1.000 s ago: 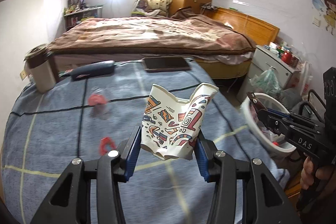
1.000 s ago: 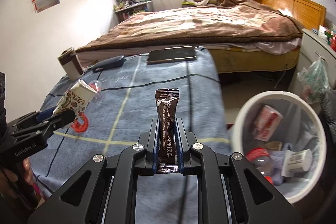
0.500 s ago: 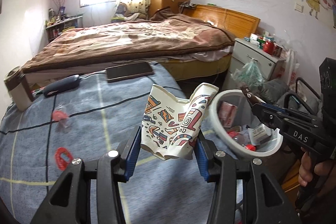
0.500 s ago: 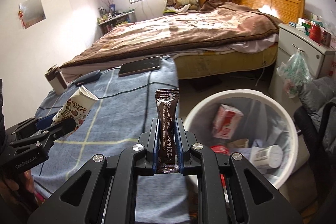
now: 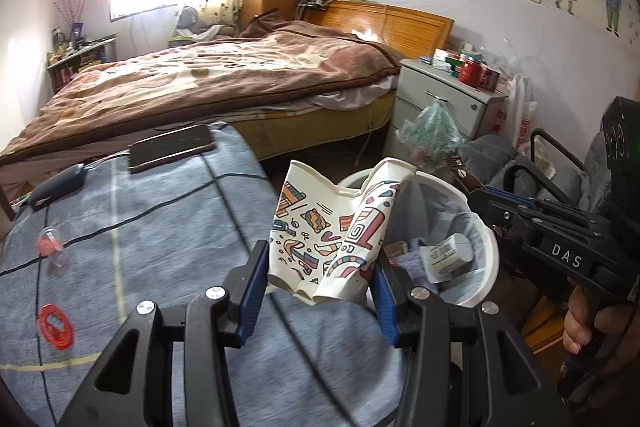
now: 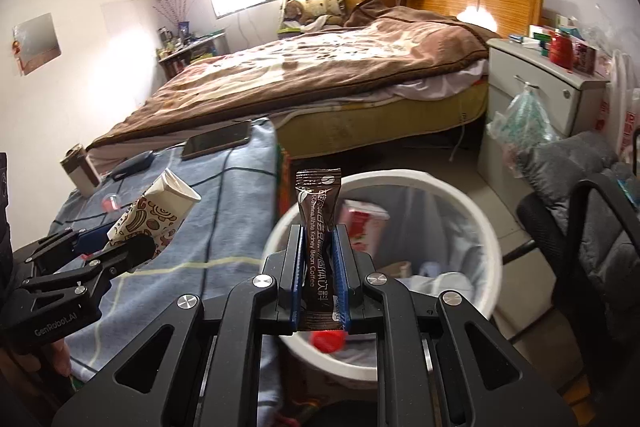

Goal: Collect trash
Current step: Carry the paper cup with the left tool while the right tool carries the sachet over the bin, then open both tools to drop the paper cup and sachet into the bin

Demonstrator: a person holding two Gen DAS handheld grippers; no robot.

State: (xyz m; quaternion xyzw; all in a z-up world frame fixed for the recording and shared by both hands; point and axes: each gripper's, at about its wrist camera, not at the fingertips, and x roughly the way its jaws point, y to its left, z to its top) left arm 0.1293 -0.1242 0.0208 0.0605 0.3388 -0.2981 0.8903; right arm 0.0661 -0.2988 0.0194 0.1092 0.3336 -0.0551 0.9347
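My left gripper [image 5: 320, 291] is shut on a crushed patterned paper cup [image 5: 332, 231], held at the table's right edge beside the white trash bin [image 5: 486, 267]. My right gripper [image 6: 320, 267] is shut on a brown coffee sachet [image 6: 319, 227], upright, over the near rim of the bin [image 6: 472, 203], which holds several pieces of trash. The right gripper [image 5: 476, 195] shows at the right of the left wrist view, above the bin. The left gripper [image 6: 132, 247] with its cup [image 6: 156, 215] shows at the left of the right wrist view.
The blue checked tablecloth [image 5: 160, 247] carries a red ring [image 5: 56, 325], a small clear cup [image 5: 50, 247], a dark case [image 5: 56, 181] and a phone [image 5: 172, 147]. A bed [image 6: 340, 67], a grey nightstand [image 6: 540, 87] and a black chair [image 6: 592, 227] stand around the bin.
Both grippers have moved right, off the table toward the bin, each still holding its item. The bin now lies right behind the cup and under the sachet.
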